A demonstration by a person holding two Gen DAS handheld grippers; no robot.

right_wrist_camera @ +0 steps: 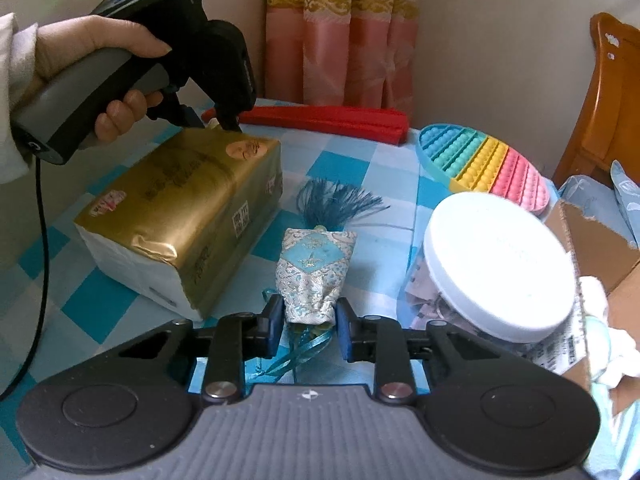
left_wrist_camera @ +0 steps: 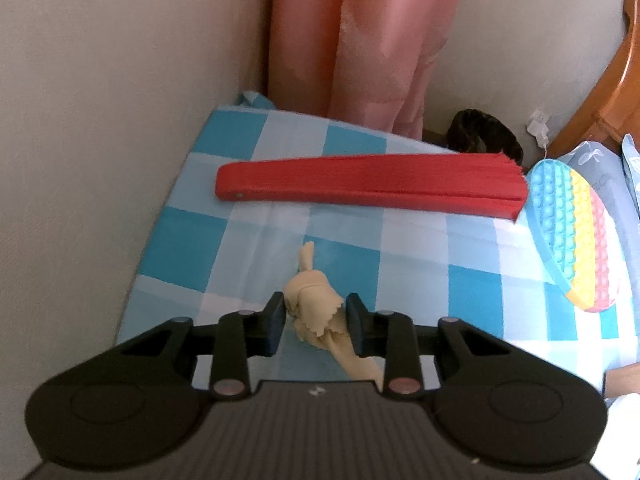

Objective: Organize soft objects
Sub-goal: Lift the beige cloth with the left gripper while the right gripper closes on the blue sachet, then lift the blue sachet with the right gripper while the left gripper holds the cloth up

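Clamped in the left gripper (left_wrist_camera: 316, 322) is a beige cloth (left_wrist_camera: 316, 312), held above the checked bedsheet (left_wrist_camera: 420, 248) near its left edge. A brocade sachet (right_wrist_camera: 316, 276) (blue tassel pointing away) is gripped by the right gripper (right_wrist_camera: 310, 320) mid-sheet, between a gold tissue pack (right_wrist_camera: 180, 216) and a white-lidded jar (right_wrist_camera: 500, 264). A red folded fan (left_wrist_camera: 368, 180) lies along the far edge.

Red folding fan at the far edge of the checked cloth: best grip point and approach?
Take the red folding fan across its narrow width near mid-length, coming down from above. It lies closed and flat on the checked cloth, long axis running left to right, so its long edges are the graspable faces. Its splayed right end looks less firm.
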